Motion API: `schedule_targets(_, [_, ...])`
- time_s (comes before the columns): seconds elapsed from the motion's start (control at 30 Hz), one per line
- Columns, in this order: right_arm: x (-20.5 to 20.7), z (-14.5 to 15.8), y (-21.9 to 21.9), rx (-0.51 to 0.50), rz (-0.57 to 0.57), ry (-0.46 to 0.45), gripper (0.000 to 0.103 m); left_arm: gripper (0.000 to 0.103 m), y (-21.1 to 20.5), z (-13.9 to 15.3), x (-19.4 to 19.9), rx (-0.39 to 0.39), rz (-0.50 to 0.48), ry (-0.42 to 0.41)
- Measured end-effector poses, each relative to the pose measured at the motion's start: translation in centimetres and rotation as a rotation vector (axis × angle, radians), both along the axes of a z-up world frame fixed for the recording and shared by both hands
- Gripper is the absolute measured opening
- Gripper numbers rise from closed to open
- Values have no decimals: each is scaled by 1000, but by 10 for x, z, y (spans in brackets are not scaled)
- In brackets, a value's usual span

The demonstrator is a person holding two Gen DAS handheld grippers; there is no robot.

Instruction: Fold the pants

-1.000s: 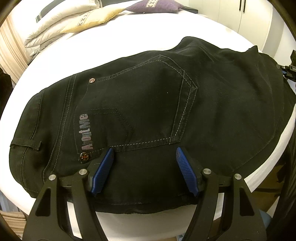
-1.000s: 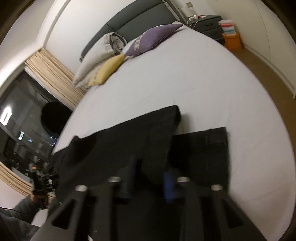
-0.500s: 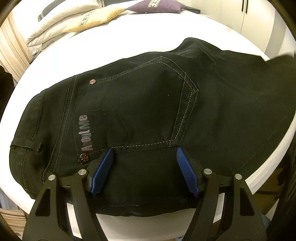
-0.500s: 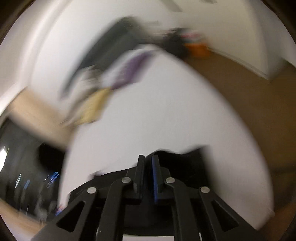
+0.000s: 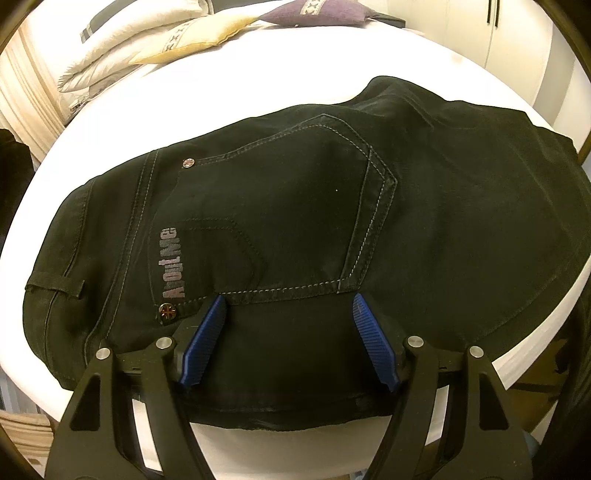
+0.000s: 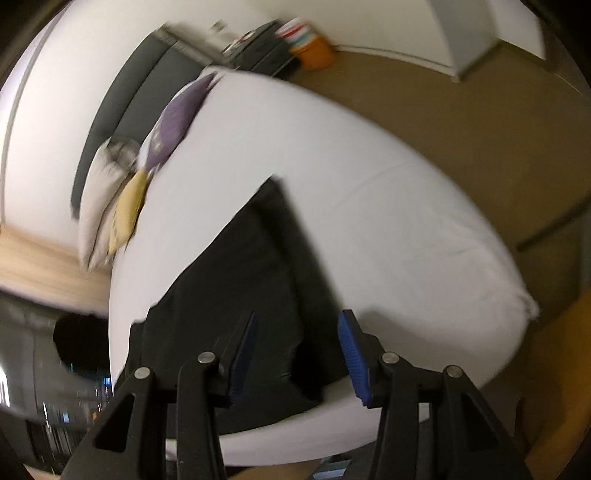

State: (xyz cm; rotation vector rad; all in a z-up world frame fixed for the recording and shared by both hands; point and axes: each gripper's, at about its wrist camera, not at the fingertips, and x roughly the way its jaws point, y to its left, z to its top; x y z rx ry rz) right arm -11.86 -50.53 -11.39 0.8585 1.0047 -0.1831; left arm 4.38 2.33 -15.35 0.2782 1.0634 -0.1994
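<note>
L gripper (image 5: 288,341) sat wide open, nothing gripped; black pants (image 5: 295,221) lay flat on the bed (image 5: 258,74) under and ahead of its fingers. R gripper (image 6: 297,352) was opening, empty, pants ahead of its fingers, view blurred.

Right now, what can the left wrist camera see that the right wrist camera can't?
Only the left wrist view shows the back pocket with its pale stitching, the grey lettering, the rivets and the white wardrobe doors.

Only the right wrist view shows the brown floor, the orange bin and the dark headboard.

Both show the black pants on the white bed, the purple pillow and the yellow pillow. Each shows its own tool: the left tool is open, and the right tool is opening, pads off the cloth.
</note>
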Motion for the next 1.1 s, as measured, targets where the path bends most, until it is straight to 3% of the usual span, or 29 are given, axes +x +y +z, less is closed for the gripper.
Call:
schedule_targets(0.07, [7,4,4,-6,58,-13,50,71,-2,0,-1,0,3,-3])
schedule_targets(0.17, [15,-7,-4,-65,73,63,50,71,-3,0,1,0,2,-2])
schedule_targets(0.47, [-7,-20,-21,137,99,20,50,72,1,-2,-1,-9,5,-13])
schedule_targets(0.7, [17,-24,-35,216,122,41,49,72,5,-2,-2,-11,6,-17])
schedule_targets(0.93, [43,-16,-18,145,214,68,43,72,7,-1,-4,-14,6,-20])
schedule_targets(1.03, [38,-3,-14,-7,193,148,43,72,7,-1,-4,-15,7,-20])
schedule_targets(1.1, [27,3,-19,-40,141,182,43,72,7,-2,-5,-16,6,-22])
